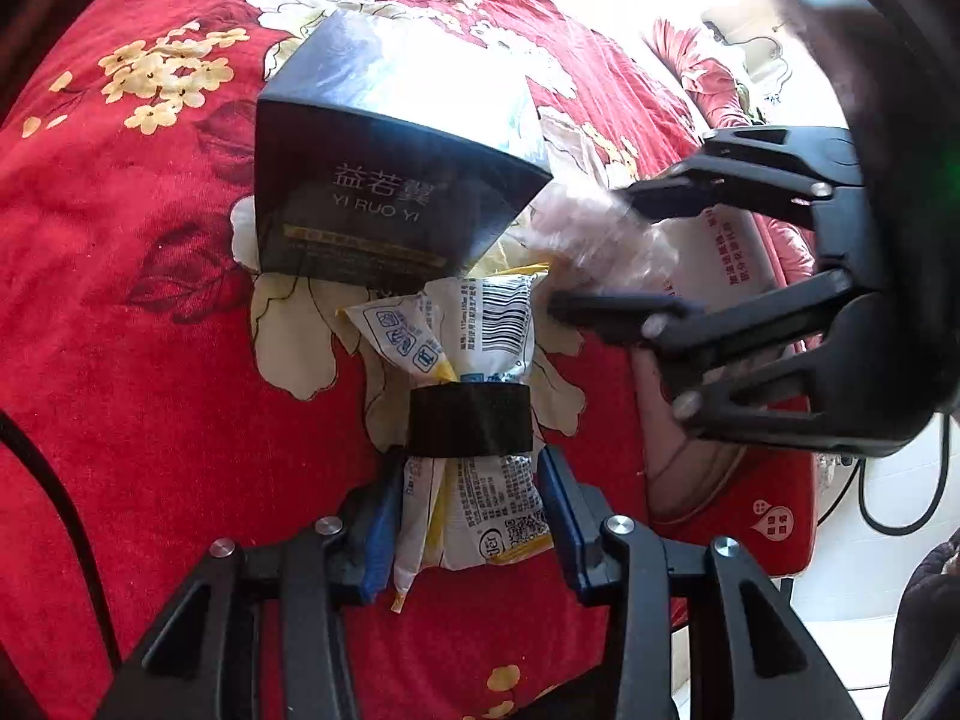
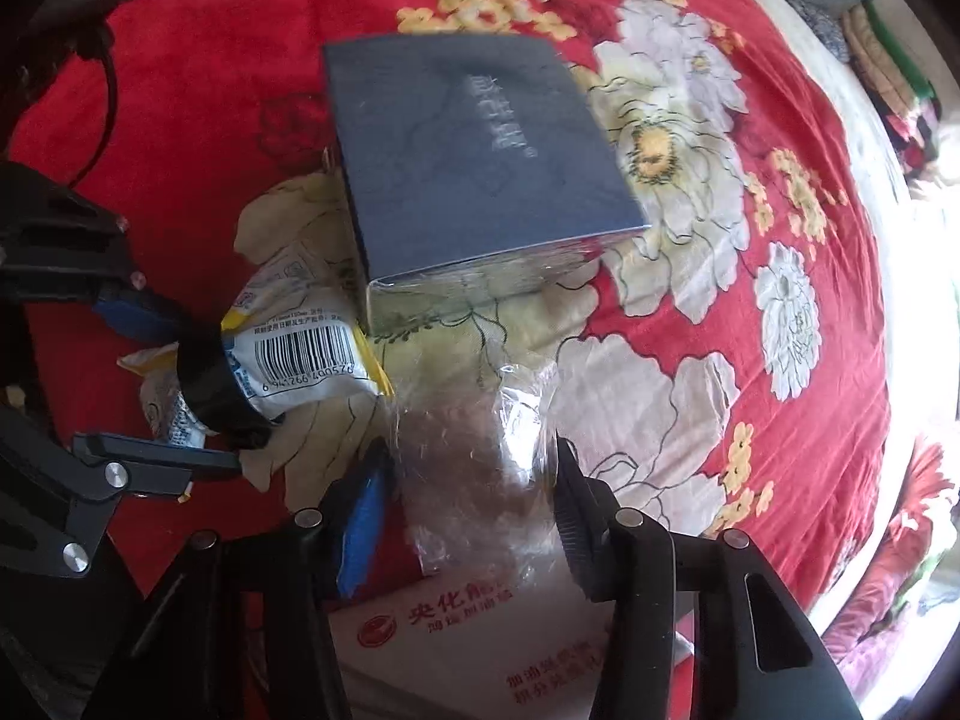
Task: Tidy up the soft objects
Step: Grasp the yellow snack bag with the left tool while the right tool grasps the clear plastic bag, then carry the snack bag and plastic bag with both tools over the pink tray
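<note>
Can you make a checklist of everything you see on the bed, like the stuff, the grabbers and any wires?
Surface: red flowered blanket, rumpled.
Job's things: white packet banded with black tape; clear plastic bag; dark box lying flat.
Clutter: pink printed bag at the bed's edge.
Grippers: left gripper squeezing the packet; right gripper around the clear bag, contact unclear.
Cables: black cable over the blanket.
Surroundings: folded cloth pile in the far corner.

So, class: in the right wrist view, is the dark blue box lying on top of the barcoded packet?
No: the dark blue box lies beside the barcoded packet on the bedspread.
</note>
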{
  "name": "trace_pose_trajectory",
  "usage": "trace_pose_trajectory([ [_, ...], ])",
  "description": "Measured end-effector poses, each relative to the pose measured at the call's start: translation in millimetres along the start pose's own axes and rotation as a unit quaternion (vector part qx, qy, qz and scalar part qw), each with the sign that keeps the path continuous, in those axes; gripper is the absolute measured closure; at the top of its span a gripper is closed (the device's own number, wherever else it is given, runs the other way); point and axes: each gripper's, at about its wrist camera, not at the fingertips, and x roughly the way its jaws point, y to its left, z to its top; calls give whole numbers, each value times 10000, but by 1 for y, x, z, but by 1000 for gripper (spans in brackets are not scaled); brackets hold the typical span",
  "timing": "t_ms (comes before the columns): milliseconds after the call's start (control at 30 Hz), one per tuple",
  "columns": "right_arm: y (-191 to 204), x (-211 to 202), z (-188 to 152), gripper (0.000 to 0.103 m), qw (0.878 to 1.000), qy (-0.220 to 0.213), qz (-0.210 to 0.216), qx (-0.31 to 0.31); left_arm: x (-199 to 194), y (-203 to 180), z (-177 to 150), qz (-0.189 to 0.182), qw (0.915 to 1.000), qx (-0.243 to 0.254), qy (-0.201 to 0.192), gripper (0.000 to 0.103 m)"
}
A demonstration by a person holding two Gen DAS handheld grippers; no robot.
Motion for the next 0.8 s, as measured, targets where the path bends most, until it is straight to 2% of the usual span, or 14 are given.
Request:
trace_pose_trajectory([
  [100,-14,-30,-11,51,9972,-548,-42,512,-4,-3,-1,60,9999,90,-43,59],
  [167,-21,-55,-21,51,9923,-886,-214,845,-9,-7,-1,109,9998,156,-90,59],
  [233,-26,-85,-34,51,9821,-1245,-536,1311,-18,-11,-1,180,9994,232,-187,59],
  [300,-26,-112,-50,51,9666,-1560,-697,1909,-29,-18,-2,277,9985,354,-320,60],
  [367,-23,-140,-70,51,9439,-1922,-798,2565,-41,-26,-3,385,9970,475,-470,59],
  [467,-9,-178,-107,51,8982,-2470,-733,3561,-55,-43,-3,518,9941,671,-681,60],
  [567,7,-203,-141,51,8598,-2817,-745,4193,-73,-61,-9,572,9907,864,-878,60],
  [667,19,-220,-171,51,8293,-3077,-787,4599,-96,-76,-13,569,9868,1089,-1051,60],
  [800,27,-238,-216,51,7962,-3240,-864,5035,-117,-105,-22,536,9813,1383,-1229,60],
])
